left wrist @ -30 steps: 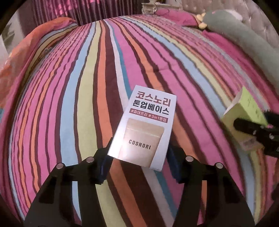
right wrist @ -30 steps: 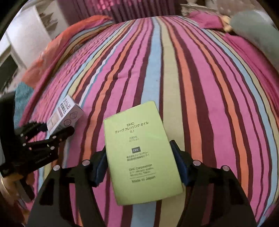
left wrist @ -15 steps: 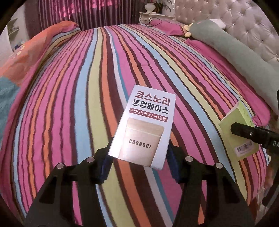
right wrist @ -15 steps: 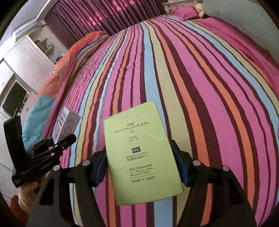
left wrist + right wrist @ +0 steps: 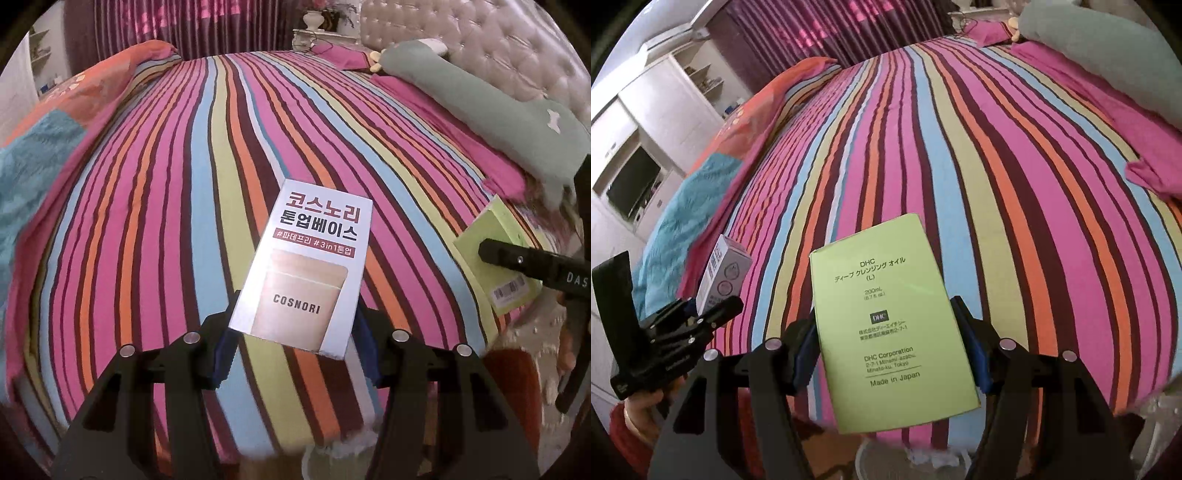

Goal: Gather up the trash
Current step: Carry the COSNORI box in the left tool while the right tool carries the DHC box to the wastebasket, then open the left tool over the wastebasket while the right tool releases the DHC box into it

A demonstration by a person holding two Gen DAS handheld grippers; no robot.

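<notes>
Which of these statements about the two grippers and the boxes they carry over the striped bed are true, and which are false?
1. The left gripper is shut on the white COSNORI box. True.
2. The right gripper holds a pink bottle. False: it is shut on the green DHC box.
3. The green DHC box lies flat on the striped bedspread. False: it is held up between the right gripper's fingers, above the bedspread.
4. A tufted headboard stands at the far end of the bed. True.
5. The curtains behind the bed are plain white. False: they are dark purple with pink patches.
</notes>
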